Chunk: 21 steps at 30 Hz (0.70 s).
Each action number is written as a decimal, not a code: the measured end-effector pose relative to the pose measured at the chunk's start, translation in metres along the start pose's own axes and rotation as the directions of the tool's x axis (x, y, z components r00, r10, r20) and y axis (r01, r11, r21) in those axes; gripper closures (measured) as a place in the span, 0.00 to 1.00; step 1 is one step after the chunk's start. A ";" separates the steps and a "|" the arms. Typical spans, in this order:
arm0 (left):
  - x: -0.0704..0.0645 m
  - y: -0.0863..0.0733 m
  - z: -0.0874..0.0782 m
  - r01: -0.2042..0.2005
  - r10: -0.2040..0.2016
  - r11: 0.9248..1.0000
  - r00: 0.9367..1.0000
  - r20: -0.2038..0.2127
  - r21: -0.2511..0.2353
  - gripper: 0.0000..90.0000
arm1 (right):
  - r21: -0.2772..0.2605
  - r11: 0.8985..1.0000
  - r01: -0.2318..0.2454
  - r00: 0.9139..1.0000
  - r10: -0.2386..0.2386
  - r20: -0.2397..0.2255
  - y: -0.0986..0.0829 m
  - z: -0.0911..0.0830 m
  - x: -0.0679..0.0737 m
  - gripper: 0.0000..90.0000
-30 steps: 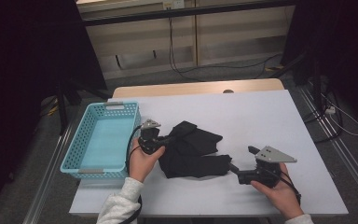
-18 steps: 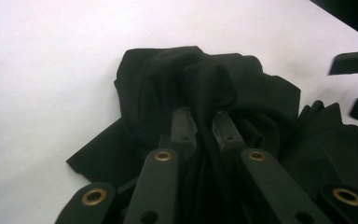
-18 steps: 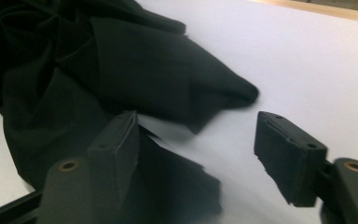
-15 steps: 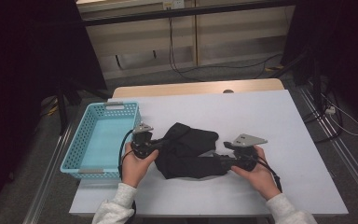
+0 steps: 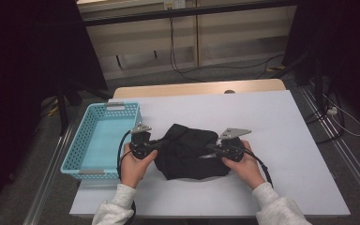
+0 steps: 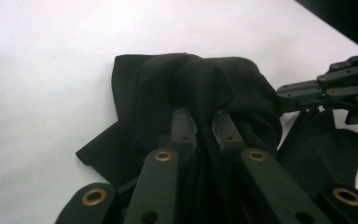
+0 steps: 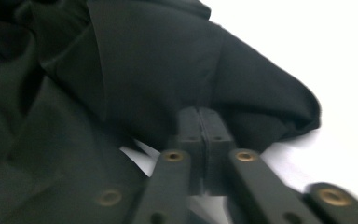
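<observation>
Now my left gripper point(image 5: 161, 142) pinches a bunched fold of the black garment point(image 5: 190, 151) mid-table beside the blue basket point(image 5: 104, 140); my right gripper point(image 5: 212, 148) clamps its opposite edge; soft, limp, light cloth, so I grip thick folds

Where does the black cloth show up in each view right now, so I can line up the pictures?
High view: black cloth bunched at the table's front middle, between left gripper and right gripper.
Left gripper view: cloth fills the centre, pinched between the jaws; the right gripper reaches in at right.
Right gripper view: cloth covers the left and centre, jaws shut on its edge.
Shared landmark: the white table.
</observation>
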<state>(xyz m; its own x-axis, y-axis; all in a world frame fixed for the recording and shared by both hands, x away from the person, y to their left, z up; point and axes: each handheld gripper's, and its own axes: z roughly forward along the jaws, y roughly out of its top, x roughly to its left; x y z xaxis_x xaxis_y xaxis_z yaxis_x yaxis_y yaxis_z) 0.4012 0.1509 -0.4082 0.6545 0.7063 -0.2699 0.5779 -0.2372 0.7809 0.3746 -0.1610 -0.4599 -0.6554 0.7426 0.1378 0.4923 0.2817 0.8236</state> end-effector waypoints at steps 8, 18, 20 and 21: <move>-0.001 0.003 -0.005 0.008 -0.008 1.000 1.000 0.004 -0.017 0.92 | -0.073 0.995 -0.072 0.996 0.076 0.053 -0.004 -0.050 -0.022 1.00; 0.004 -0.001 0.001 0.043 -0.043 0.999 0.999 -0.016 0.019 0.84 | -0.054 0.996 -0.066 0.989 0.072 0.128 -0.018 -0.092 -0.037 1.00; 0.004 0.000 0.001 0.032 -0.032 0.999 0.999 -0.028 0.023 0.76 | -0.042 0.997 -0.061 0.988 0.066 0.137 -0.020 -0.092 -0.038 1.00; 0.003 0.001 0.002 0.031 -0.031 0.999 0.999 -0.025 0.021 0.72 | -0.037 0.997 -0.065 0.987 0.070 0.142 -0.021 -0.092 -0.038 1.00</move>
<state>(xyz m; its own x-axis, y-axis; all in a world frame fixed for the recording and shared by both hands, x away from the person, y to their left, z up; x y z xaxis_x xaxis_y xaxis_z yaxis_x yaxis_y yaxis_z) 0.4051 0.1520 -0.4091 0.6241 0.7297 -0.2795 0.6080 -0.2288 0.7603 0.3366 -0.2509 -0.4324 -0.5315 0.8392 0.1156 0.5125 0.2098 0.8327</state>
